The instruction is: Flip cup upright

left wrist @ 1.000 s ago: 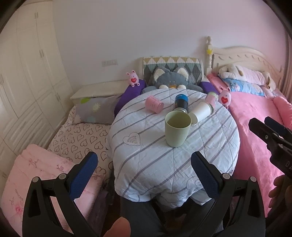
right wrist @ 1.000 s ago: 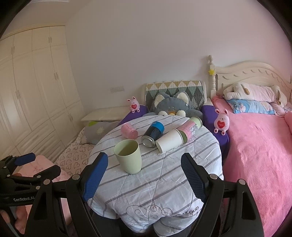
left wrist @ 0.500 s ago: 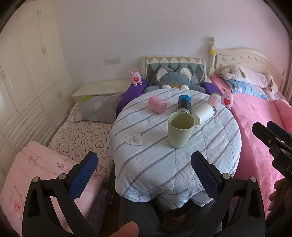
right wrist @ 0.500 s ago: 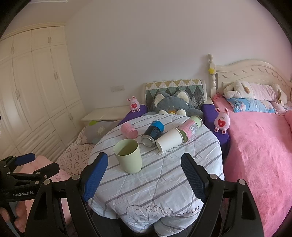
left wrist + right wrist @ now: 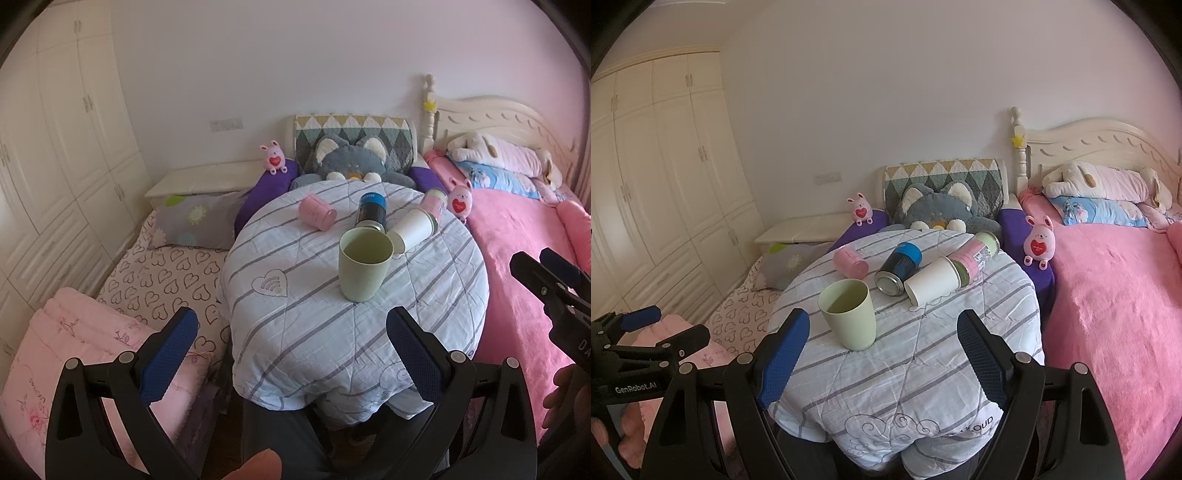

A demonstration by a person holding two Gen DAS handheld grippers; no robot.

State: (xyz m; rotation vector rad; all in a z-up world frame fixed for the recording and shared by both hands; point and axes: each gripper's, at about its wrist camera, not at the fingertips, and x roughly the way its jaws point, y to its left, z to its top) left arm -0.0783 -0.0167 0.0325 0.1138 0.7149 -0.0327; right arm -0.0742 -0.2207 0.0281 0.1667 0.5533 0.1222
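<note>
This is a bedroom in a home. A bed (image 5: 1115, 295) with a pink blanket and carved cream headboard (image 5: 1100, 140) stands to the right, plush toys on its pillows (image 5: 1100, 210). Tall cream wardrobes (image 5: 657, 177) line the left wall. A cat cushion (image 5: 942, 210) sits behind the quilt-covered round table (image 5: 905, 362).

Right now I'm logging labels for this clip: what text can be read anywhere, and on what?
"GenRobot.AI": on the left gripper body, right wrist view.
"OUD": end of a word on the tablecloth hem, rest hidden.
"DA": cut off, on the right gripper body.
Blue can, pink bottle, pink quilt: print unreadable.
</note>
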